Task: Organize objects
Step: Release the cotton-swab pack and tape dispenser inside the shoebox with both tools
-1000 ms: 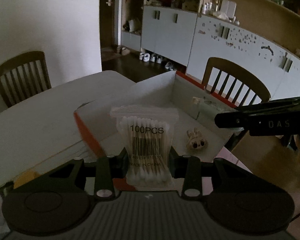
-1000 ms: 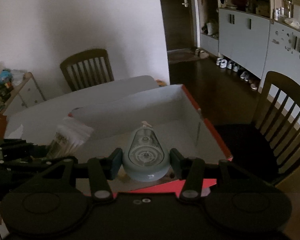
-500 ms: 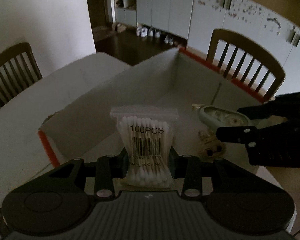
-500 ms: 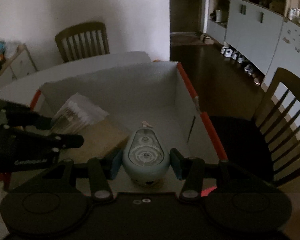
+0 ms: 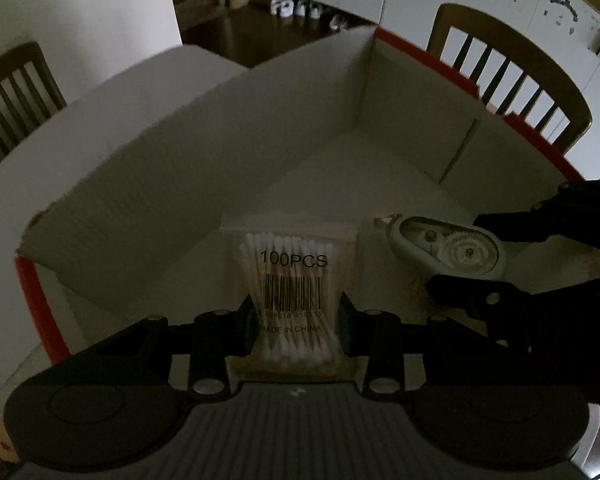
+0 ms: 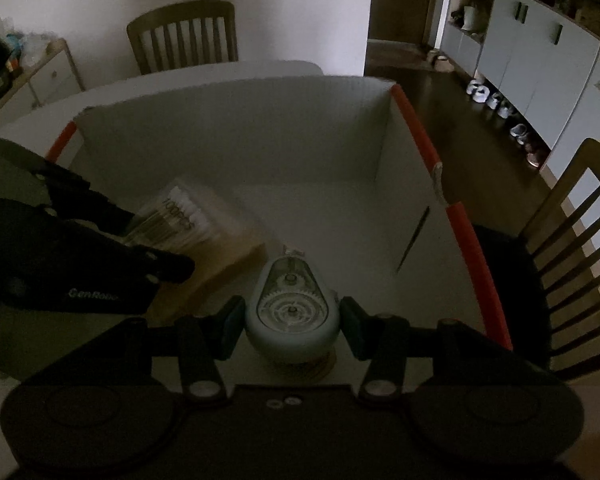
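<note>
Both grippers hold items inside the white box (image 6: 236, 136) with orange rims.
The left gripper (image 5: 296, 316) pinches a cotton swab bag (image 5: 292, 292), long axis pointing away from the fingers, label facing the camera. The right gripper (image 6: 292, 320) pinches a teardrop-shaped correction tape dispenser (image 6: 292, 304), tip forward. Only the right wrist view shows the brown flat item (image 6: 220, 264) under the bag.

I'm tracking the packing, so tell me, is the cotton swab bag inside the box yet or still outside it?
Inside but not released: the cotton swab bag sits below the box walls, clamped by the left gripper.
</note>
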Available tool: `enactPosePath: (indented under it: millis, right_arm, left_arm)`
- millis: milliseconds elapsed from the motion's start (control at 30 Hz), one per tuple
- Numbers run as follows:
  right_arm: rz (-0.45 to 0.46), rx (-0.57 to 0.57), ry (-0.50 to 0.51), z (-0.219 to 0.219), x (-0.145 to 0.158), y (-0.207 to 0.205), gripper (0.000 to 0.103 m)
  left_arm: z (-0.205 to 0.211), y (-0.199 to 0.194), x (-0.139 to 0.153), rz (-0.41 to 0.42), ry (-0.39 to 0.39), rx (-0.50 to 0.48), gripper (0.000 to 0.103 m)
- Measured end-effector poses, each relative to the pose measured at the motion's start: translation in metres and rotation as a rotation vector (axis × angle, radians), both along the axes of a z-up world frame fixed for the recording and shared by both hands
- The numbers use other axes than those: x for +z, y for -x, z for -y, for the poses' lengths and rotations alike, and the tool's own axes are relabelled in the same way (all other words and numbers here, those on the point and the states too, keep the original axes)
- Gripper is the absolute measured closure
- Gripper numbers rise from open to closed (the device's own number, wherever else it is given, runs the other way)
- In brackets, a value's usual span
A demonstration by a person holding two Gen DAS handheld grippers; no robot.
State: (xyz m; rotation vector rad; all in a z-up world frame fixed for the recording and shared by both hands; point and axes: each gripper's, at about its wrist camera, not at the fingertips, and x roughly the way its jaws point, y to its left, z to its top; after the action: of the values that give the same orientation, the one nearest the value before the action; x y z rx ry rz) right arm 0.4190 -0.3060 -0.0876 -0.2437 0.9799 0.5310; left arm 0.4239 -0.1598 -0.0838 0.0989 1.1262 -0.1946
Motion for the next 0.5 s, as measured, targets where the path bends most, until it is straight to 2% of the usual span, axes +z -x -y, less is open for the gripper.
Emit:
enactPosePath:
  millis: [300,433,500]
  right_arm:
    - [-0.02,-0.002,0.014,0.0011,-0.0031,-0.0013,0.052]
    - [-0.029,-0.003,0.012,0.0031,-0.0007,-0.0025,0.052]
    - [-0.026,-0.004,0.01,0.0044,0.0012,-0.002,0.051]
  left_arm:
    - [0.002,-0.0045,-0.0017,-0.014,-0.002,-0.003,0.064]
    - [0.0024,-0.0017,0.0004,0.012,0.001,-0.008,0.048]
    - [0.0019,0.0007,0.0036,0.029,-0.001,-0.005,0.045]
